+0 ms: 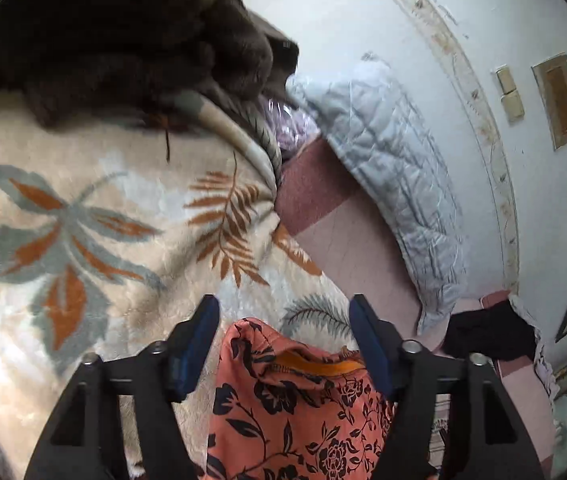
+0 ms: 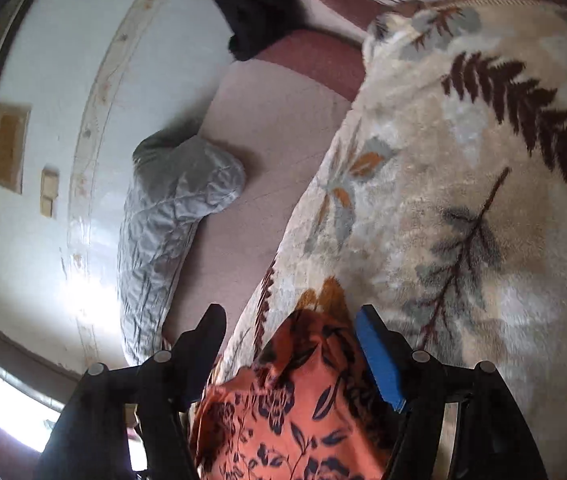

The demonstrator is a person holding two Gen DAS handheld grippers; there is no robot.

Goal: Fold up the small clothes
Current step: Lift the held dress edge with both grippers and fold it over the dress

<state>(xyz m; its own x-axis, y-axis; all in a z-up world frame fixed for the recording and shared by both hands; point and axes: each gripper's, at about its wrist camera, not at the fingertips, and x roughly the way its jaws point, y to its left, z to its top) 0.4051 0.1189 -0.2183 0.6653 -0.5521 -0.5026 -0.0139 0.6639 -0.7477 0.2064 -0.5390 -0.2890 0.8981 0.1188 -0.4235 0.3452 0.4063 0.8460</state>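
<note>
Orange garment (image 1: 295,412) with a black flower print lies on the cream leaf-patterned blanket (image 1: 95,216), its edge reaching up between both sets of fingers. Left gripper (image 1: 285,344): jaws apart, pads clear of the cloth, holding nothing. Right gripper (image 2: 291,344): jaws likewise apart over the same garment (image 2: 283,412), nothing gripped. Grey quilted pillow (image 1: 395,184) rests against the wall beyond the blanket.

Scanning both wrist views now and no lettering, label, brand, number or sign reads anywhere.
</note>
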